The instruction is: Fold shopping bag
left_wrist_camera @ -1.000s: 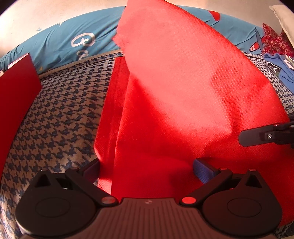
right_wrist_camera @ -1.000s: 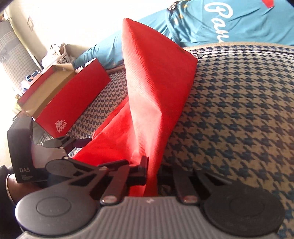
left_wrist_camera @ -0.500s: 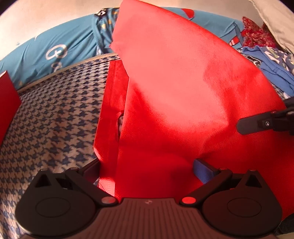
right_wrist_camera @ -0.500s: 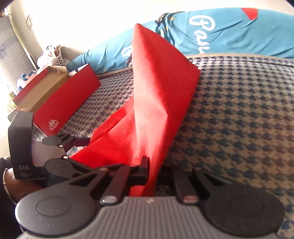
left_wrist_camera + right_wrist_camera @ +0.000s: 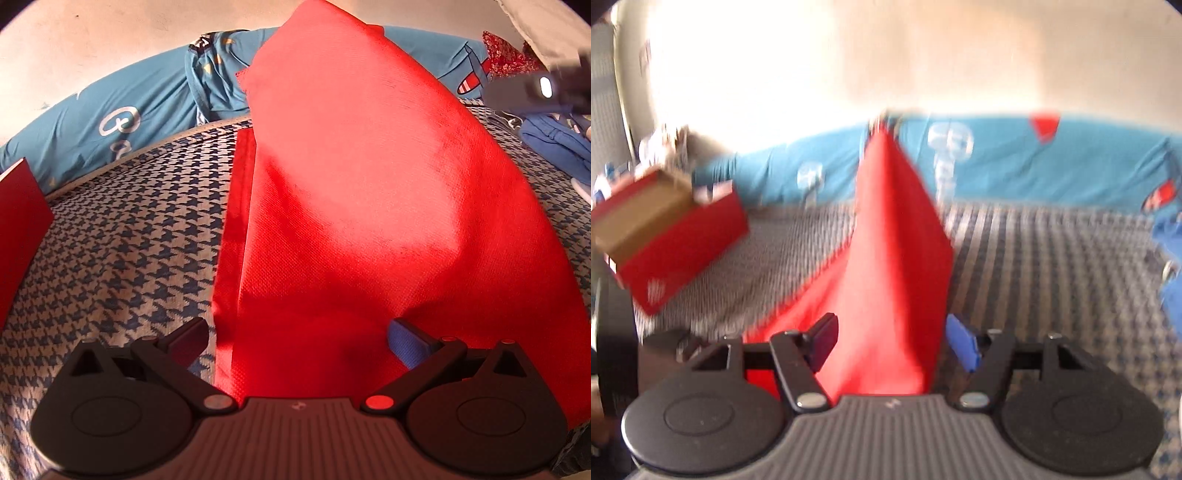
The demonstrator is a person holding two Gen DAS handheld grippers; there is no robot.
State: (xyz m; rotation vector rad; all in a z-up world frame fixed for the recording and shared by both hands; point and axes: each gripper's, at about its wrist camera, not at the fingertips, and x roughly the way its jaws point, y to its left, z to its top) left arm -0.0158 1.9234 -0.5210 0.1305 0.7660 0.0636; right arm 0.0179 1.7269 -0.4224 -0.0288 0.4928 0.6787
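- Left wrist view: the red shopping bag fills the middle, lying on a bed covered by a blue-and-white houndstooth blanket, with its upper layer raised in a broad slanted sheet and a flat strip of it on the blanket at the left.
- The left gripper is spread wide, its 2 fingers apart with the near end of the bag between them; the left finger stands clear of the fabric.
- Right wrist view, blurred: the right gripper is also spread open, and the bag rises between its fingers as a tall narrow peak.
- A red shoebox with a brown inside sits on the blanket to the left, well apart from the bag.
- A blue printed sheet runs along the far edge of the bed.
- In the left wrist view the right gripper's blurred dark finger shows at the upper right.
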